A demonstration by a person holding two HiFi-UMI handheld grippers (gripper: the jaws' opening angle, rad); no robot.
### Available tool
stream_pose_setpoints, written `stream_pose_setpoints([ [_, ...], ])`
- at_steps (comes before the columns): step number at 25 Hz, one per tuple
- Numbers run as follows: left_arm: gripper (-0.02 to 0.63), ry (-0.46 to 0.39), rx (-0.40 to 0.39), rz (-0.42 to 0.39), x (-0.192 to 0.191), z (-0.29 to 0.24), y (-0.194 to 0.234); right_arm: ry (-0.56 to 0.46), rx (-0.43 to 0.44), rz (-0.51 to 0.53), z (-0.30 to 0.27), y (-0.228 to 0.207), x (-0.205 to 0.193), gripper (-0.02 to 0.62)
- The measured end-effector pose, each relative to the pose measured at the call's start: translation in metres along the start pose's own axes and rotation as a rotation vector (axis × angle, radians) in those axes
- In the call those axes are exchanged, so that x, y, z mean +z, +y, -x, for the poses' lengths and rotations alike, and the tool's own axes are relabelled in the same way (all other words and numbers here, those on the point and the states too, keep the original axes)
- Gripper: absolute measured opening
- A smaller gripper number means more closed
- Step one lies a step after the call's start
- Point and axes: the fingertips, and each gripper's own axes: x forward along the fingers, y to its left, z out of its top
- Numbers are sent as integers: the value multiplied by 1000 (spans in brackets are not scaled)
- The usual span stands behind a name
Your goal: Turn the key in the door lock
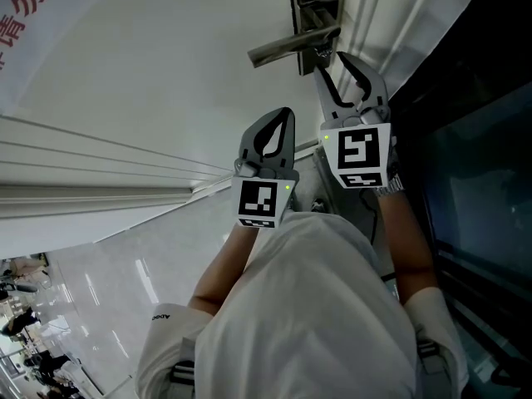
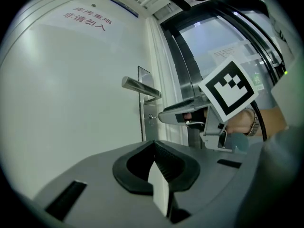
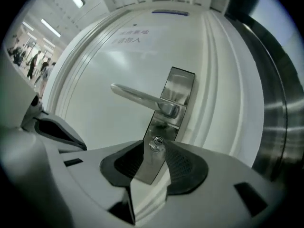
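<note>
Right gripper view: jaws stand wide, one either side of the key [image 3: 156, 144]. The key sits in the lock of the steel plate [image 3: 172, 103], lower centre of frame, below the lever handle [image 3: 142, 99]. A gap shows on each side, so the pads do not press it. The key is small and glary, and its blade angle is not readable.

Head view: right gripper [image 1: 334, 58] is up against the white door [image 1: 150, 73], upper centre. The key is hidden behind its jaws. The red sign [image 1: 21, 15] is cut off at the upper left corner.

Left gripper view: left gripper [image 2: 154, 145] is empty with its jaws closed together, held back from the door. From here the key is a mere speck at the tip of the right gripper.
</note>
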Motion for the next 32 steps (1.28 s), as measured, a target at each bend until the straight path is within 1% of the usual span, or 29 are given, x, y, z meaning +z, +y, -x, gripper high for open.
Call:
stream_pose_setpoints([
  [2, 9, 0, 1, 0, 0, 0, 1, 17, 5, 74, -4, 3, -3, 120],
  [4, 9, -2, 5, -1, 0, -1, 2, 34, 9, 122, -8, 4, -7, 120],
  [9, 9, 0, 15, 1, -1, 1, 7, 58, -57, 292, -14, -2, -5, 120],
  [15, 9, 2, 26, 5, -2, 0, 13, 86, -68, 375, -23, -1, -12, 120],
  [19, 9, 2, 28, 10, -3, -2, 15, 93, -89, 411, -28, -2, -12, 116],
  [20, 9, 2, 26, 12, -3, -3, 15, 95, -98, 423, -28, -2, -12, 99],
  [24, 9, 4, 21, 20, -4, -5, 16, 101, -124, 463, -29, -3, -11, 68],
  [25, 9, 5, 22, 23, -4, -6, 16, 101, -128, 468, -29, -3, -11, 45],
  [26, 9, 6, 22, 25, -5, -6, 17, 99, -131, 467, -29, -3, -11, 14],
  [29, 9, 7, 21, 23, -6, -9, 18, 93, -137, 439, -30, -3, -10, 14],
  [32, 9, 10, 23, 23, -7, -10, 20, 79, -140, 389, -31, -5, -10, 14],
])
